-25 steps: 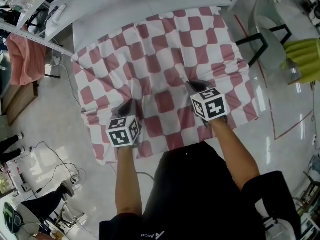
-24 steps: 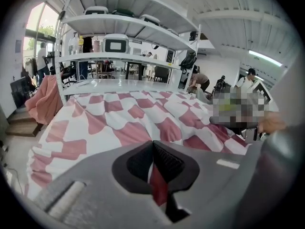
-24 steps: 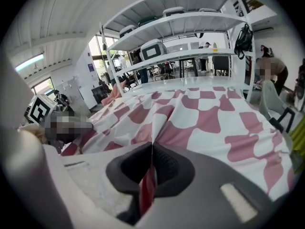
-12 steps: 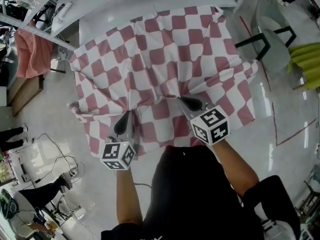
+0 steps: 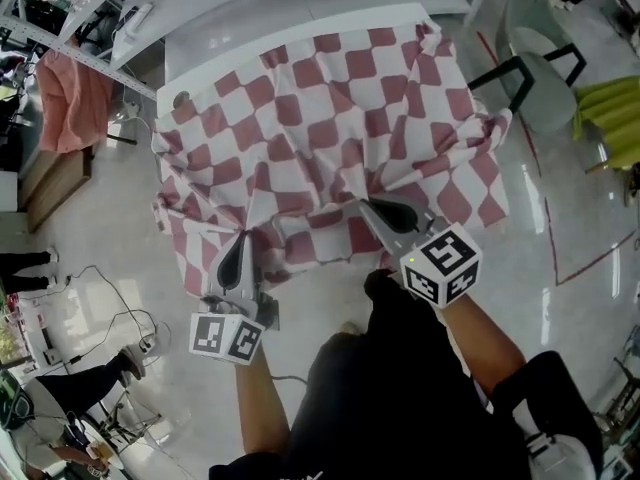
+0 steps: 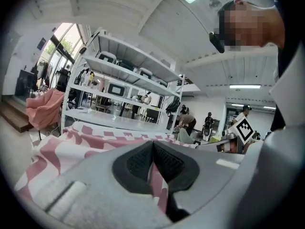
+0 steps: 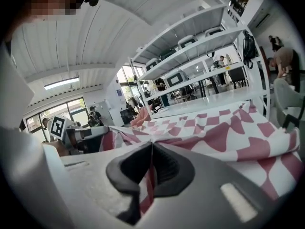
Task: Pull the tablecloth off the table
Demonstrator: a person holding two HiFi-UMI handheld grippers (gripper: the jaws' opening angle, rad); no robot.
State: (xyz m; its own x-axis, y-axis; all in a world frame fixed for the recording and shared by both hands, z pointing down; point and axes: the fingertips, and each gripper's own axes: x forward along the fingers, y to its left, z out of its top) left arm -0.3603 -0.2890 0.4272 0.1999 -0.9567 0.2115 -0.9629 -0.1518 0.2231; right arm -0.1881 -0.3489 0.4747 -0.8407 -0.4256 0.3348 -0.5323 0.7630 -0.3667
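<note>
Gripping the red-and-white checked tablecloth (image 5: 330,118) at two points, a person at the 6 o'clock side of the tabletop (image 5: 300,30) is partway through hauling it clear. The left hand-held gripper (image 5: 239,253), at 7 o'clock in the head view, is clenched on a pinch of the fabric, and its own view shows a pink-and-white fold squeezed between the dark pads. The right hand-held gripper (image 5: 378,211), nearer the centre at about 5 o'clock, is clamped on a second fold in the same way.

Creases fan out from both pinches toward 12 o'clock. A bare white strip of tabletop shows along the far edge, from 11 to 1 o'clock. The near hem is bunched and hangs off the 6 o'clock side above the floor (image 5: 90,298), and the corner at 3 o'clock droops near a chair (image 5: 545,78). Most of the cloth lies over the tabletop, so by this reading the pull is well begun but the larger part remains.

Both forearms reach out from the body at 6 o'clock, set apart. The hand-held grippers point toward 12 o'clock, close to level and tipped slightly down, marker cubes nearest the person.
</note>
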